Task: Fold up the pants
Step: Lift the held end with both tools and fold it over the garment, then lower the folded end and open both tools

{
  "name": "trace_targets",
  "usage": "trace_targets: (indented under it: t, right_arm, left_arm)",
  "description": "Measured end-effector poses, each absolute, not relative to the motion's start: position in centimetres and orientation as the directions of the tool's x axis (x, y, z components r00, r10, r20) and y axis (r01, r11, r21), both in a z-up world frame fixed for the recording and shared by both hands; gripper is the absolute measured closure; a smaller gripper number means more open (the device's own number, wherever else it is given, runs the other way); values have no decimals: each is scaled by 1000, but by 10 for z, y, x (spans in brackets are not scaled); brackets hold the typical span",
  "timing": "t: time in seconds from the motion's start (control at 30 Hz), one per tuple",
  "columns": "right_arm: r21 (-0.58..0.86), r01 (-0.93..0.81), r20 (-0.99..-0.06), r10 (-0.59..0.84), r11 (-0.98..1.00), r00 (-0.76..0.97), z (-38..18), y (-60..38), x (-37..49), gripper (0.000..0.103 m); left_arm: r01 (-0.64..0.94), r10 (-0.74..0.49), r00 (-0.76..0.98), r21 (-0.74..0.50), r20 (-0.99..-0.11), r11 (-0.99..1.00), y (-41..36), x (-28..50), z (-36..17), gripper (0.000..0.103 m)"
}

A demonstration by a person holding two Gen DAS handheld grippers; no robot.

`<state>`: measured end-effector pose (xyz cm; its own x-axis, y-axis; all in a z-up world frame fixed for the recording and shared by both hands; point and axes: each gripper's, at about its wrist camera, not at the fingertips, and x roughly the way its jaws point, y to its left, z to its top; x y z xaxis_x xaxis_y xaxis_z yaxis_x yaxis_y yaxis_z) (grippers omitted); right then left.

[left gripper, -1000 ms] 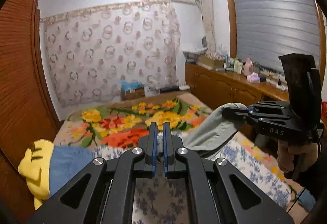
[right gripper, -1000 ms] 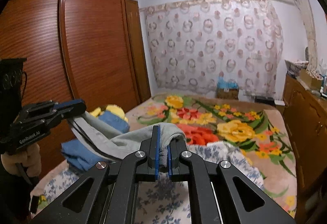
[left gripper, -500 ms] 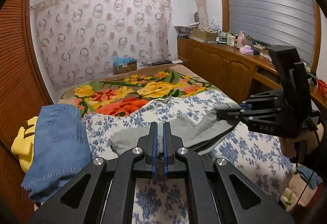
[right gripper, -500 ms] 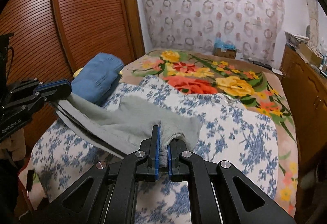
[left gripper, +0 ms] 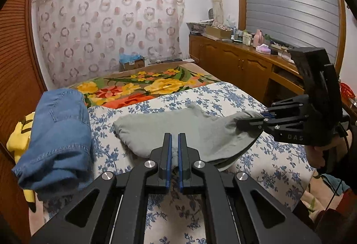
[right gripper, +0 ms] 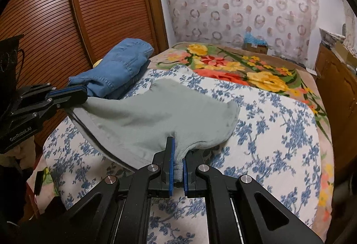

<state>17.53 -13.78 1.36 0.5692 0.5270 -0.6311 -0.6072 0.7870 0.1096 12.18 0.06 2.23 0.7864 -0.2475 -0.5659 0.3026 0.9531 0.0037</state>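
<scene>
Both grippers have dropped; grey pants (left gripper: pixel 178 130) now drape onto blue-flowered sheet (left gripper: pixel 267 159). Left gripper (left gripper: pixel 174 143) and right gripper (right gripper: pixel 177 152) each pinch a near edge, keeping fold taut, beside denim pile (left gripper: pixel 60 132).

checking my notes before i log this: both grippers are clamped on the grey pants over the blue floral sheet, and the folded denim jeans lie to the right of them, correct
Not quite. The folded blue denim jeans lie to the left of the grey pants, toward the wooden wardrobe, as the left wrist view shows. The rest holds: the left gripper and right gripper both clamp the pants over the blue floral sheet.
</scene>
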Motion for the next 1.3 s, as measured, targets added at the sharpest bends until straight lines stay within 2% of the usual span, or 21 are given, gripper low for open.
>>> trace_targets:
  t: [0.4, 1.3]
  right_arm:
    - [131, -588, -671, 508, 798, 539, -16, -144, 161, 97]
    - [159, -582, -692, 510, 798, 511, -38, -156, 85, 97]
  left_arm:
    - [295, -296, 755, -100, -585, 950, 1, 102, -20, 97]
    - [284, -319, 690, -163, -650, 945, 2, 39, -64, 97]
